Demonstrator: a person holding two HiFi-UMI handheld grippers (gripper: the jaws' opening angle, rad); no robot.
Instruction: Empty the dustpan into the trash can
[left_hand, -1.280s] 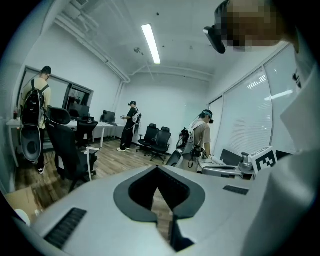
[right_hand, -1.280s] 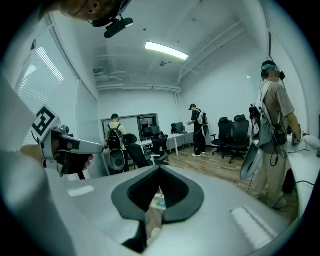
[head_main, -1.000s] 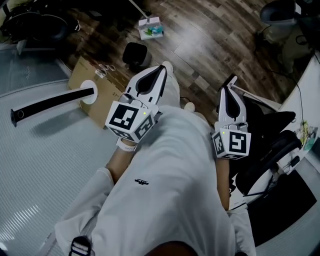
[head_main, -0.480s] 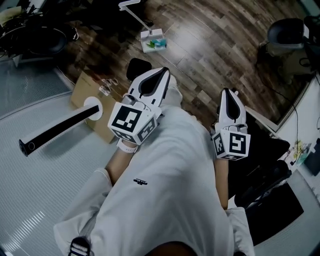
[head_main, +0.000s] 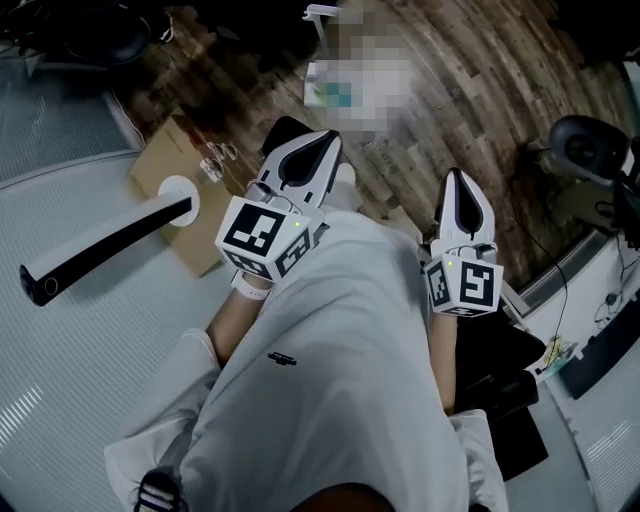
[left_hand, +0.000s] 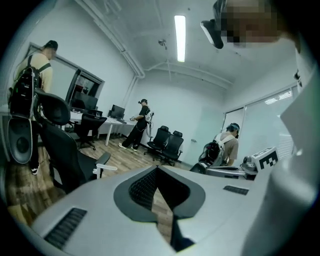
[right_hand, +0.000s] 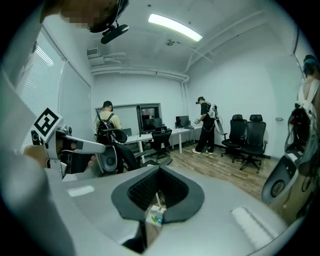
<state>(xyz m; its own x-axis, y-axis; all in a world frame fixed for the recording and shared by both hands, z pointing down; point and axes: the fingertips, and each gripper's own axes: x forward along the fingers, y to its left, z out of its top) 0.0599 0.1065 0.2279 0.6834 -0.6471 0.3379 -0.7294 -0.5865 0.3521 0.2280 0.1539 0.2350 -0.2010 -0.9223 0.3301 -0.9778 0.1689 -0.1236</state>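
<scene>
— Where is the dustpan (right_hand: 156, 216)?

— On the wood floor (head_main: 480, 90) ahead. It is a white box with green and blue scraps in it and a thin handle rising from it. The right gripper view shows it small, through the gap under the pads (right_hand: 145, 190), well apart from both tools.

— So neither tool has it?

— Neither. The left tool (head_main: 329, 135) has its jaws pressed together on nothing. The left gripper view shows the dark pads meeting in a point, with only floor behind them. The right tool (head_main: 458, 173) is the same: tips together, empty.

— How are they held?

— Side by side in front of the person's white shirt (head_main: 340, 390), both pointing ahead and a little downward.

— And the trash can?

— I can't pick one out for sure. A small black tub (head_main: 283, 130) stands on the floor just beyond the left tool's tip, partly hidden by it.

— What else is near?

— A cardboard sheet (head_main: 160, 160) lies at the left, where the wood meets a grey ribbed mat (head_main: 70, 370). A black tube (head_main: 100, 248) with a white disc at one end lies over the mat and the sheet. An office chair (head_main: 590, 150) stands at the right. Both gripper views show people (left_hand: 141, 122) standing far across the room among more black chairs.
</scene>
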